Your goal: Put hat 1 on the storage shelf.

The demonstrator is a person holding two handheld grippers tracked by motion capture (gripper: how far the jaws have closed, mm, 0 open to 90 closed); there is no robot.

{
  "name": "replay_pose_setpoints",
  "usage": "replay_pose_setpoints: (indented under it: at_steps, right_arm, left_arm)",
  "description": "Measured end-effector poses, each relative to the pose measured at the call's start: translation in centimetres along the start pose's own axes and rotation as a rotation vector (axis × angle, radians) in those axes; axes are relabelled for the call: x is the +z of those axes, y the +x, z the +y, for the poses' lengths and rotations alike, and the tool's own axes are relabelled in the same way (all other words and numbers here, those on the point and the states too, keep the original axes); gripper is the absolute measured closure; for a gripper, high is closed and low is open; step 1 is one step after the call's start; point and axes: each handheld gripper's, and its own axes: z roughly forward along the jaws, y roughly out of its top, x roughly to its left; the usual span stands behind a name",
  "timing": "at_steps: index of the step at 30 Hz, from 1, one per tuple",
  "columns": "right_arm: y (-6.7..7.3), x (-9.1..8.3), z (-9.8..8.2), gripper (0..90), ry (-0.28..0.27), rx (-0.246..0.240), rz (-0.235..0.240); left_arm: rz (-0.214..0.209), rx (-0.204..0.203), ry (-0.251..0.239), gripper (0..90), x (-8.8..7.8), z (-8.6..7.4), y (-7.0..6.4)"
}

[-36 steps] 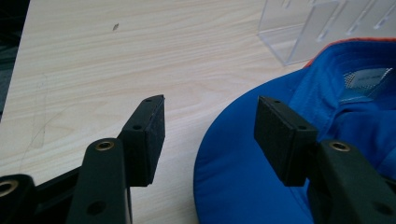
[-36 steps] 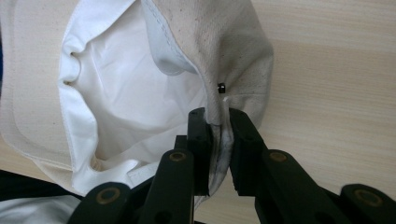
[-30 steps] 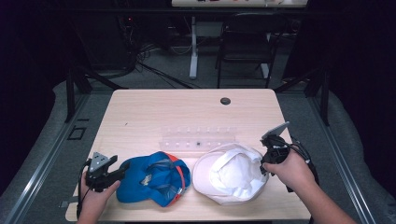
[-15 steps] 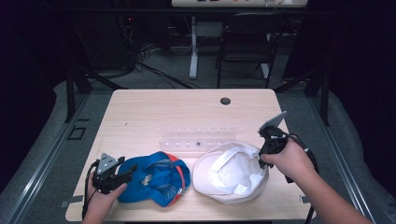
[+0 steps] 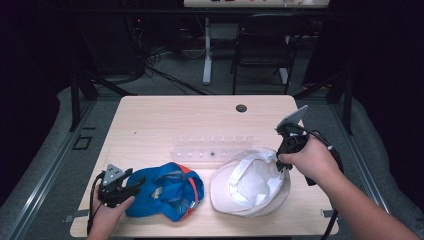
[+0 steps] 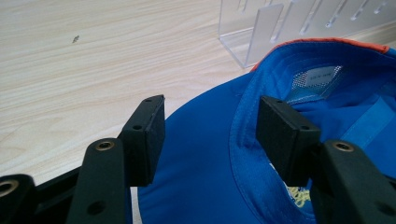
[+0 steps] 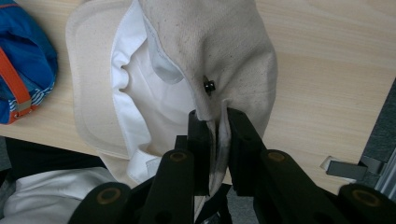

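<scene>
High view: two caps, blue cap (image 5: 165,192), white cap (image 5: 250,182)

Two caps lay near on the table (image 5: 150,120), one cap (image 5: 167,192) left of the other cap (image 5: 250,185), a rack (image 5: 210,147) just behind them.

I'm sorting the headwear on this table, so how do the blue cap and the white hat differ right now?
The blue cap is bright blue with orange trim; the white hat is plain cream. The cap lies flat between the left gripper's open jaws, unpinched; the hat's edge is clamped in the right gripper and pulled up. Both lie inside up on the wooden table.
</scene>
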Motion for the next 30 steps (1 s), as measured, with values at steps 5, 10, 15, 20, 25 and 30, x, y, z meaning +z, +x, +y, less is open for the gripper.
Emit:
replay_pose_setpoints:
  at_steps: [5,10,15,20,25,30]
  right_arm:
    - [0.7,-1.2,0.3,81.1,0.012,-0.017,-0.011]
    - [1.4,-1.9,0.5,81.2,0.003,-0.012,0.015]
    - [1.9,-2.8,0.6,81.3,0.012,-0.023,0.092]
    - [1.9,-3.1,0.5,81.3,0.009,-0.020,0.148]
    - [1.8,-3.8,0.4,81.4,-0.007,0.002,0.230]
    - [1.8,-4.6,0.4,81.6,-0.016,0.017,0.290]
  left_arm:
    - [-0.003,-0.001,0.001,42.8,0.0,0.0,0.0]
    - [-0.008,0.000,0.003,42.8,-0.1,0.0,0.1]
    - [-0.011,-0.005,-0.005,42.7,-0.2,0.0,0.1]
    - [-0.018,-0.005,-0.005,42.6,-0.3,0.1,0.0]
    - [-0.025,-0.012,-0.018,42.5,-0.4,0.2,-0.2]
    - [-0.043,-0.021,-0.043,42.2,-0.6,0.3,-0.4]
